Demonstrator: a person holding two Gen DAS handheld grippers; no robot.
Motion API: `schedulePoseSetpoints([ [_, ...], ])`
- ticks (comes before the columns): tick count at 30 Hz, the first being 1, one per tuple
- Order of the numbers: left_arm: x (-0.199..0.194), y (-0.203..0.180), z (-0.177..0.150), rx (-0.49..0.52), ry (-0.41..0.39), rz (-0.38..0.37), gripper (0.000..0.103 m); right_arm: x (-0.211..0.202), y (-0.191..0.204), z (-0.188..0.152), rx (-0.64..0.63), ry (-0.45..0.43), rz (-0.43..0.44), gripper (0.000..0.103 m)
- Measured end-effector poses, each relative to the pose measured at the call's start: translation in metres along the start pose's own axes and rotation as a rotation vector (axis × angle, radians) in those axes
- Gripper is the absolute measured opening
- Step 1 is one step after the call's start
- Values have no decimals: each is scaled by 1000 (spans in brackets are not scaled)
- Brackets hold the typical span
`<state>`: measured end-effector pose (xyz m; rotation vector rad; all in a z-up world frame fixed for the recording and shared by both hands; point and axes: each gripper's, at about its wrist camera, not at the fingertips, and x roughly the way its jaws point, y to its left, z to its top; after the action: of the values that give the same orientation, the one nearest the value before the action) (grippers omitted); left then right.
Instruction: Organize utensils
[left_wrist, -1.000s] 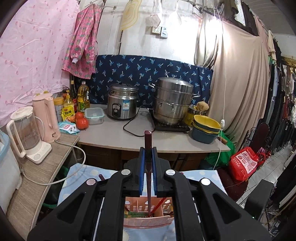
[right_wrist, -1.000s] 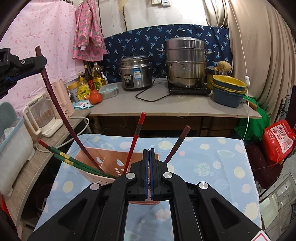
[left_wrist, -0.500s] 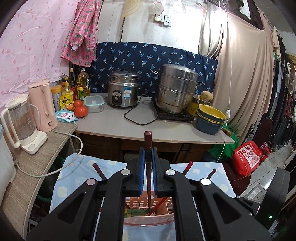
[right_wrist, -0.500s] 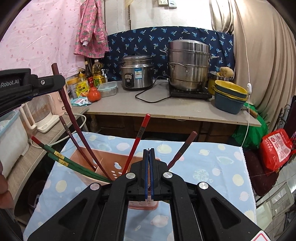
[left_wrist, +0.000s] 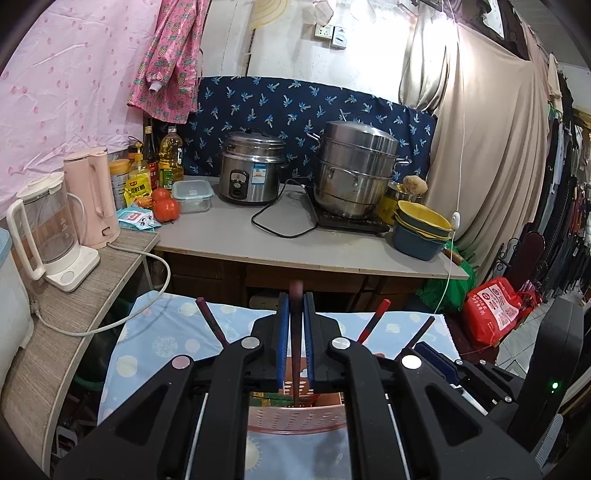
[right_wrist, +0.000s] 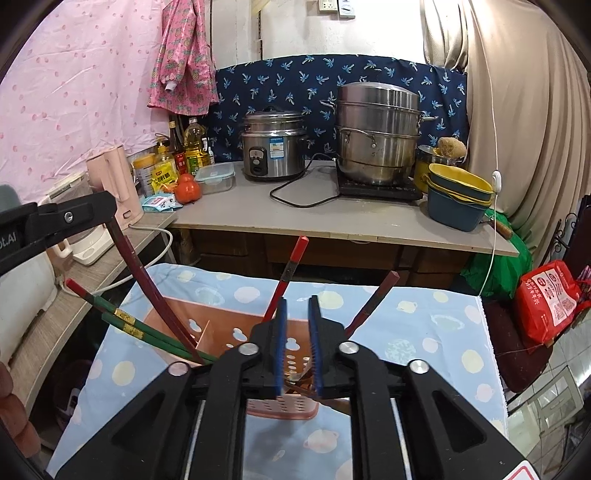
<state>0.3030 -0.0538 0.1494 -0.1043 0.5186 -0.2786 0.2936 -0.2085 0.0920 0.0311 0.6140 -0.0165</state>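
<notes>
Dark maroon chopstick stands steeply over the perforated pink plastic basket, tip inside its left compartment, clamped near the top by left gripper. Right gripper, just beside basket, has just parted, holding nothing.

The left tool pinches a dark red chopstick upright over the pink basket

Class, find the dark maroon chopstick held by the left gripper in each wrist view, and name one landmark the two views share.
Left wrist view: the dark maroon chopstick stands at bottom centre, pinched between the left gripper's blue pads, its tip down in the pink basket.
Right wrist view: it slants at the left edge, from the gripper into the basket.
Shared landmark: the rice cooker.
</notes>
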Motion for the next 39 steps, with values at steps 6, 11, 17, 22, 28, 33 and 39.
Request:
schedulePoseSetpoints([
  [6, -8, 2, -3, -1, -3, 3, 10, -6, 2, -1, 0, -9, 5, 17],
  [11, -14, 2, -9, 0, 3, 13, 11, -15, 4, -4, 1, -14, 6, 20],
  [17, -25, 0, -19, 3, 17, 26, 11, -28, 4, -10, 10, -15, 9, 22],
  [22, -34, -1, -34, 4, 41, 33, 14, -42, 2, -20, 26, -9, 18, 25],
  [28, -48, -3, -59, 12, 63, 41, 30, -63, 6, -39, 43, 1, 24, 35],
  [33, -61, -7, -83, 31, 88, 57, 38, -80, 8, -60, 57, 15, 13, 45],
  [39, -72, -6, -114, 39, 120, 84, 53, -97, 10, -87, 83, 43, 4, 54],
])
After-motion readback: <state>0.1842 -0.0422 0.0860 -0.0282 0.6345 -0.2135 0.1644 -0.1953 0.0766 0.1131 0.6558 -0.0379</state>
